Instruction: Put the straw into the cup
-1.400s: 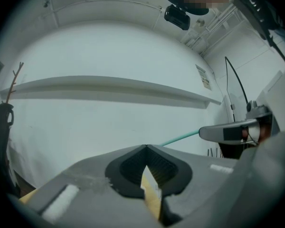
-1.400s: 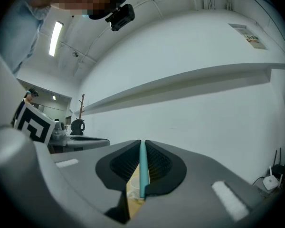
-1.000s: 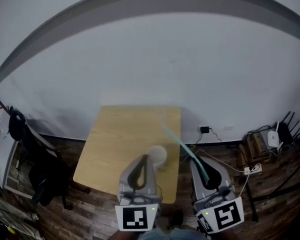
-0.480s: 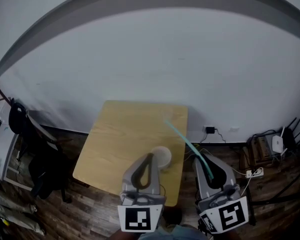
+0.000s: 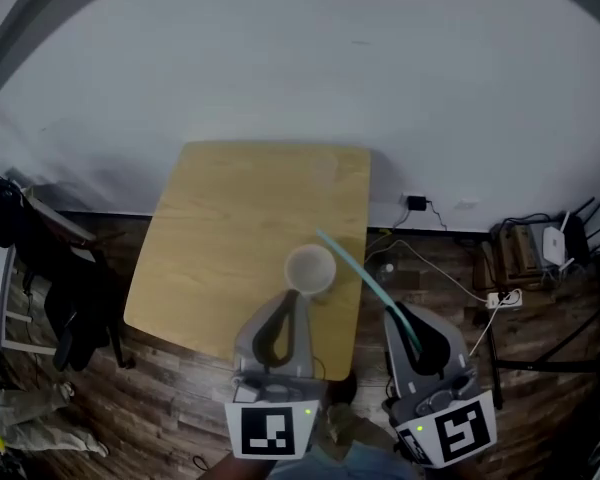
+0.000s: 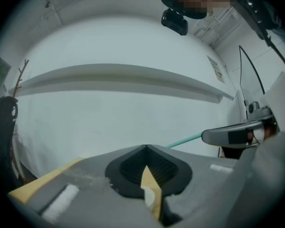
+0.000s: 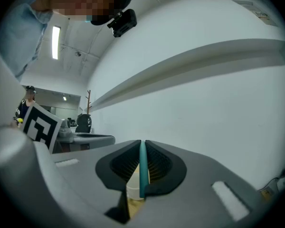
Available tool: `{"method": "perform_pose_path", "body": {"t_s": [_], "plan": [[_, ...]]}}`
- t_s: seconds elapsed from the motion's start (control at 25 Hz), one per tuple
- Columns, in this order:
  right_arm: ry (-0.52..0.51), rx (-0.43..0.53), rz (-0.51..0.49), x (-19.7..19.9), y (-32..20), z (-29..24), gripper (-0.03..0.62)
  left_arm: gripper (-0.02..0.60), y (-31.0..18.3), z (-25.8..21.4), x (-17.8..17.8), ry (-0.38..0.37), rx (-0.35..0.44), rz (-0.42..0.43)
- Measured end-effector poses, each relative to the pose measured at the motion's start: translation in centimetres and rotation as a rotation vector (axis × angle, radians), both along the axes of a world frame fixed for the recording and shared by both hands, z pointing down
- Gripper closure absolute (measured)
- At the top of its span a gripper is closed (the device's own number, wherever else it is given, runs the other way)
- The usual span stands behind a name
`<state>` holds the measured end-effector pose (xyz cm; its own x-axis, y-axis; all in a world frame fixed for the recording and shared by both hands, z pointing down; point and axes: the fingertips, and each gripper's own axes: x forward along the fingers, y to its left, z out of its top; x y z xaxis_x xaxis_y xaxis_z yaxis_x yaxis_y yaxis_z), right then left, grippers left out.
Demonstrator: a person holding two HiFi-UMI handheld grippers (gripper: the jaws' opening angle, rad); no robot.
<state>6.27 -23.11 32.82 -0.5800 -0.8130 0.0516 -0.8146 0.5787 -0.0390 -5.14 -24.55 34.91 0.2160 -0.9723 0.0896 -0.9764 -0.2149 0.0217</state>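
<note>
The right gripper (image 5: 404, 318), lower right of the head view, is clamped on the lower end of the teal straw (image 5: 348, 266), which slants up-left, its free tip by the upper-right rim of the cup (image 5: 309, 269) at centre; the left gripper (image 5: 297, 298), closed and empty, sits just below the cup. The straw looks light, thin and easily kinked, so a gentle pinch near its end suits; the wooden table (image 5: 220, 218) stands against a white wall, plank floor and cables (image 5: 430, 268) at right.

The left claw (image 5: 299, 293) and right claw (image 5: 396, 309) were built of smooth grey shells lined with black ribbed pads (image 6: 168, 167). A cube (image 5: 270, 431) printed with black-and-white squares was carried at each near end. Light blue clothing (image 7: 19, 37) was worn.
</note>
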Motion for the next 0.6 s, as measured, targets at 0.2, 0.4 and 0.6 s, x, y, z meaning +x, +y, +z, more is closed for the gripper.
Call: {"method": "perform_pose_path", "body": {"t_s": [0.2, 0.4, 0.6], "plan": [[0.012, -0.082, -0.013, -0.1, 0.6, 3.8, 0.56, 0.565, -0.2, 3.2, -0.2, 0.01, -0.057, -0.004], [0.02, -0.197, -0.033, -1.1, 0.8, 7.9, 0.56, 0.565, -0.3, 6.3, -0.6, 0.015, -0.12, -0.006], [0.032, -0.245, -0.052, -2.7, 0.1, 10.8, 0.559, 0.565, -0.6, 8.8, -1.9, 0.023, -0.16, -0.016]]}}
